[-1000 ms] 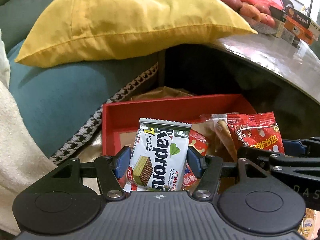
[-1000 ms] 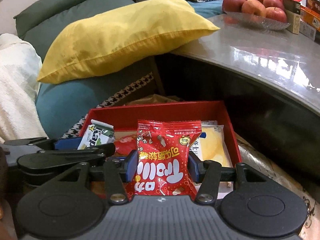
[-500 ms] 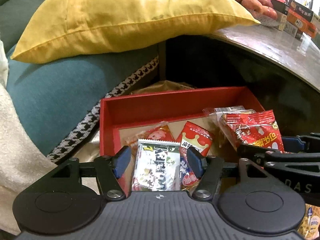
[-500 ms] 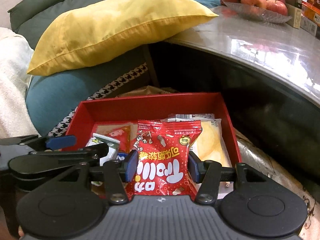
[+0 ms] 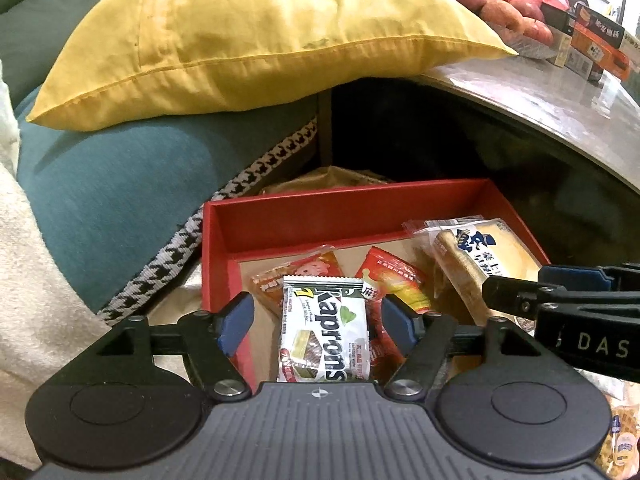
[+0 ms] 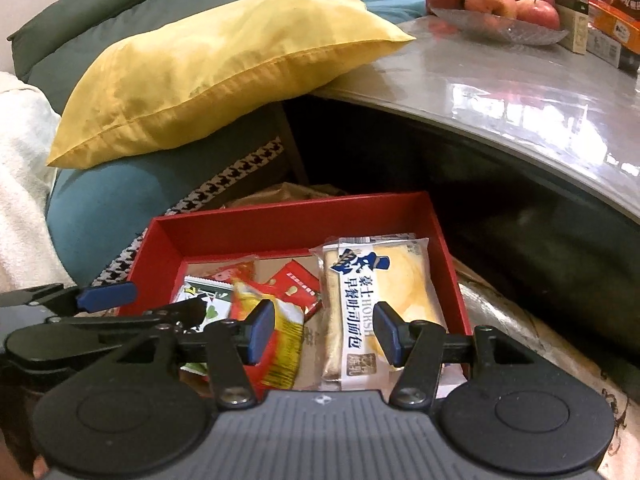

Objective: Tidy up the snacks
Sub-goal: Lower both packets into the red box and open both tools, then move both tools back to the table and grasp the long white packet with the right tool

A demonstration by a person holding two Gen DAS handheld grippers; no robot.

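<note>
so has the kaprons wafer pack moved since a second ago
Yes. The Kaprons wafer pack stood upright, clamped between the left hand-held gripper pads; now it lies lower inside the red box, clear of the pads, whose jaws are opening.

Left hand-held gripper [image 5: 316, 322] and right hand-held gripper [image 6: 324, 332] both opening, empty

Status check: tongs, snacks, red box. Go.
Left tongs opening, wafer pack loose between them. Right tongs opening, empty. Snacks lying in red box. Nothing blocking.
</note>
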